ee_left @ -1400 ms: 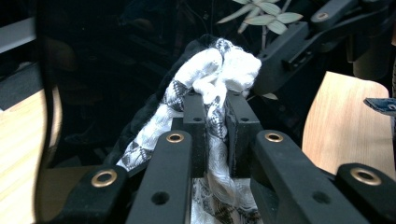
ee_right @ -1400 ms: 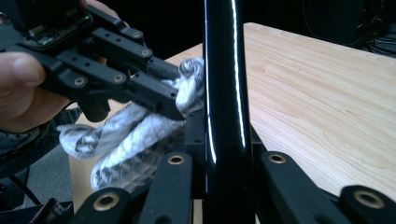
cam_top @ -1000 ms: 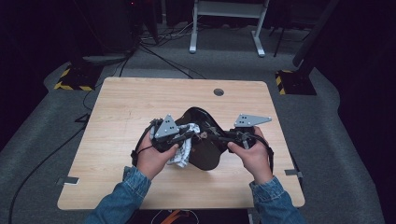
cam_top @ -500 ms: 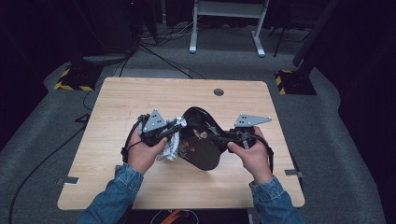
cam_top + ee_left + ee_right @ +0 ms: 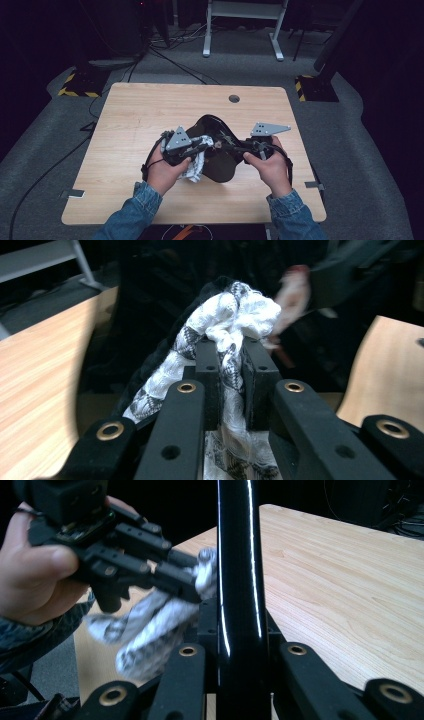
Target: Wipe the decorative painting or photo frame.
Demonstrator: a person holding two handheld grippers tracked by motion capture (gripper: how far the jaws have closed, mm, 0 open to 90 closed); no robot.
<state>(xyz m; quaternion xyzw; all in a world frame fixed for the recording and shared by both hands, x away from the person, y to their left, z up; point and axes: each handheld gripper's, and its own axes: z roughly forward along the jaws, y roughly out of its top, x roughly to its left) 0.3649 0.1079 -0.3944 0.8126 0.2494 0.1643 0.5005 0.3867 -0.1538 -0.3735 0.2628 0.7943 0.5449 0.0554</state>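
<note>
The left gripper [image 5: 231, 347] is closed on a white cloth with a dark pattern [image 5: 225, 320]; the cloth is pinched between the two jaws, bunched into a wad just beyond the tips, and its loose end is left hanging below the gripper. The wad is pressed against a glossy black pan [image 5: 220, 150], which is seen directly ahead of this gripper.

The right gripper [image 5: 240, 615] is clamped on the thin rim of the black pan [image 5: 240, 555], which is held on edge between the jaws and rises straight up from them. In the right gripper view, the left gripper [image 5: 192, 582] and its cloth [image 5: 150, 625] are seen just beside the pan, to its left.

In the high view, both grippers are held close together above the near middle of the wooden bench [image 5: 140, 110], with the pan between them and the cloth [image 5: 195, 167] hanging under the left gripper [image 5: 207, 142].
</note>
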